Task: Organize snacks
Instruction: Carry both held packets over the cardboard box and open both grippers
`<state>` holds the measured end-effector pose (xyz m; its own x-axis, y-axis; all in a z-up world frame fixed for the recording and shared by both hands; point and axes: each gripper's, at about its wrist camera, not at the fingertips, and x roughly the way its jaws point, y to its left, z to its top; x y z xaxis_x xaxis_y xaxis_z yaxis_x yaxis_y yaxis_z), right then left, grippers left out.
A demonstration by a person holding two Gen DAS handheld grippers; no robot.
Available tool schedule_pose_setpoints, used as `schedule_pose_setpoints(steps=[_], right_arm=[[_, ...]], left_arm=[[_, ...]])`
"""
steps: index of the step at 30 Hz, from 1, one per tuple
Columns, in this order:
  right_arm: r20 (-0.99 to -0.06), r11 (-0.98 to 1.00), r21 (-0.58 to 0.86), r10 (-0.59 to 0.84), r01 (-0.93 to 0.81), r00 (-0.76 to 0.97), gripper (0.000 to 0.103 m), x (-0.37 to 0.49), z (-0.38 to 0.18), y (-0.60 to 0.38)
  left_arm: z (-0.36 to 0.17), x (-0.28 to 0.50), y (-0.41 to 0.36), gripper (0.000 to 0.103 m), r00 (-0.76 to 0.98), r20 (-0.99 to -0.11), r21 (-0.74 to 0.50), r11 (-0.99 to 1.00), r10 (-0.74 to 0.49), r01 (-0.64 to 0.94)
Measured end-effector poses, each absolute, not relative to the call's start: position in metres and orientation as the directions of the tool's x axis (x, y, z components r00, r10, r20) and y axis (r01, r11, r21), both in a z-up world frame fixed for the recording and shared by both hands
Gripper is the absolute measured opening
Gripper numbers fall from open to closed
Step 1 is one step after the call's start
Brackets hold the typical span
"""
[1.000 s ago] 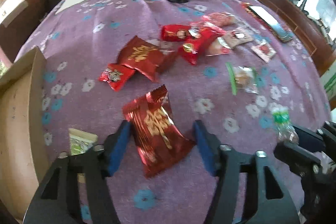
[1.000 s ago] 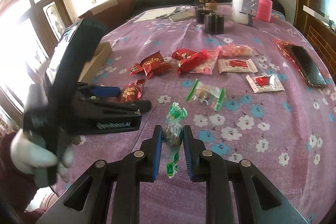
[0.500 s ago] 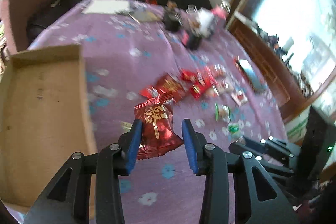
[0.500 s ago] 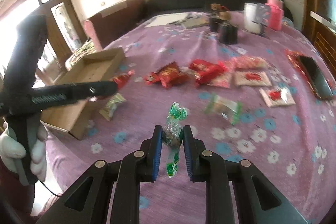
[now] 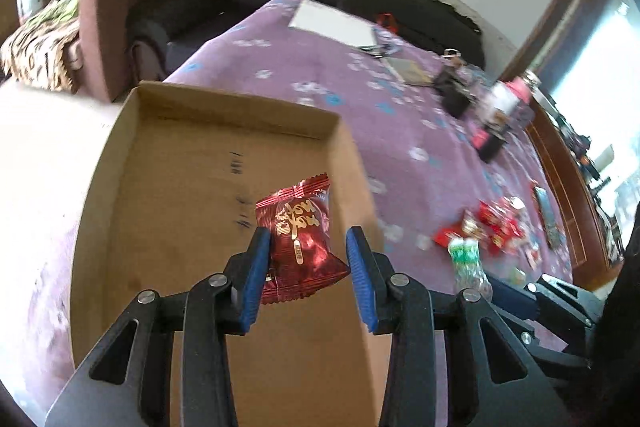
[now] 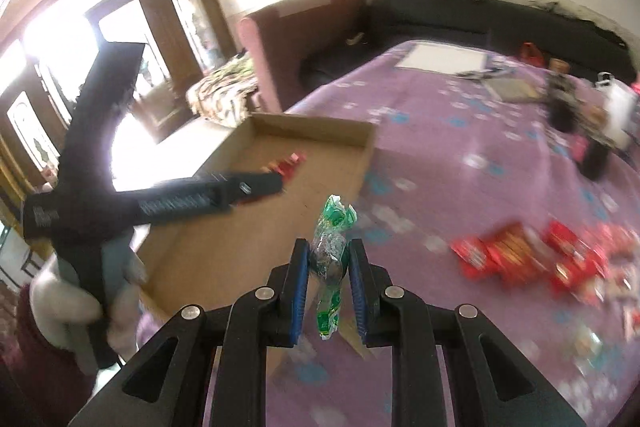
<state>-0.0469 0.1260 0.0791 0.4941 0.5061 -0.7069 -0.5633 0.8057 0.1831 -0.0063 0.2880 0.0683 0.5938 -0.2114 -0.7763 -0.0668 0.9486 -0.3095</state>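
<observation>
Two snacks held over a cardboard box [image 5: 132, 195] at the bench [image 5: 400, 131] edge.
At centre left of the left wrist view, the left gripper [image 5: 308, 259] fingers pinch a red packet [image 5: 302, 239] above the box; right of centre, the right gripper [image 6: 328, 267] fingers clamp a green-wrapped candy [image 6: 330, 251] by the box's near corner.

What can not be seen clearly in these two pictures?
- Snack pile, right wrist view: blurred by motion, so the packet kinds are unreadable.
- Box near end, left wrist view: covered by the left tool and its red packet.
- Candy lower end, right wrist view: tucked between the right tool's fingers.
- Far items, left wrist view: small and smeared.
</observation>
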Motion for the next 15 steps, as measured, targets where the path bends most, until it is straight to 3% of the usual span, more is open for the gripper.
schedule_pose_setpoints(steps=[11,15], right_arm=[[-0.765,0.817,0.173,0.464,-0.551,0.448,0.020,0.034,0.037,0.192],[-0.759,0.823,0.192,0.470,-0.534,0.451,0.025,0.044,0.032,0.190]], left_arm=[[0.036,0.041,0.320,0.037,0.572,-0.798,-0.330,0.933,-0.193,-0.146],[0.038,0.043,0.324,0.040,0.579,-0.789,-0.349,0.926,-0.206,-0.147]])
